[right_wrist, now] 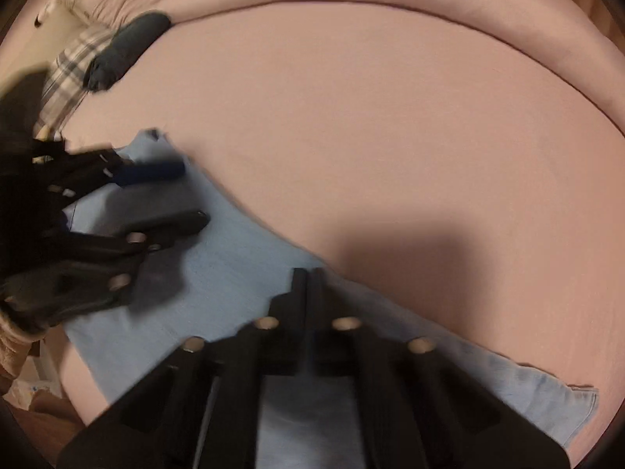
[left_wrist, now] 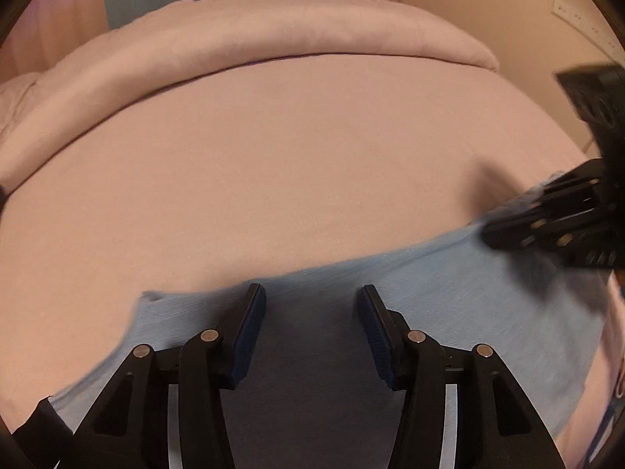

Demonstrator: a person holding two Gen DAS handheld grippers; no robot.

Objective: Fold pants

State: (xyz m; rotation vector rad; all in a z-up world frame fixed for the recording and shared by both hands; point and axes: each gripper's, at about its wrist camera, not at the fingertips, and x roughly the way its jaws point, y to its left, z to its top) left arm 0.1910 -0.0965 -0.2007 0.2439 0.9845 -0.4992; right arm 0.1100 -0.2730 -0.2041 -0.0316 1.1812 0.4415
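Light blue pants [left_wrist: 449, 293] lie flat across the near edge of a pink bed; they also show in the right wrist view [right_wrist: 234, 258]. My left gripper [left_wrist: 310, 293] is open and empty, its blue-padded fingers hovering over the pants' far edge; it shows at the left of the right wrist view [right_wrist: 191, 195]. My right gripper [right_wrist: 308, 273] has its jaws closed together at the pants' far edge; whether cloth is pinched between them is hidden. It appears blurred at the right of the left wrist view [left_wrist: 492, 234].
The pink bedsheet [right_wrist: 390, 136] spreads beyond the pants, with a rolled pink duvet [left_wrist: 273, 47] along the far side. A dark folded garment [right_wrist: 129, 47] and a plaid cloth [right_wrist: 70, 74] lie at the far left. A wall stands beyond.
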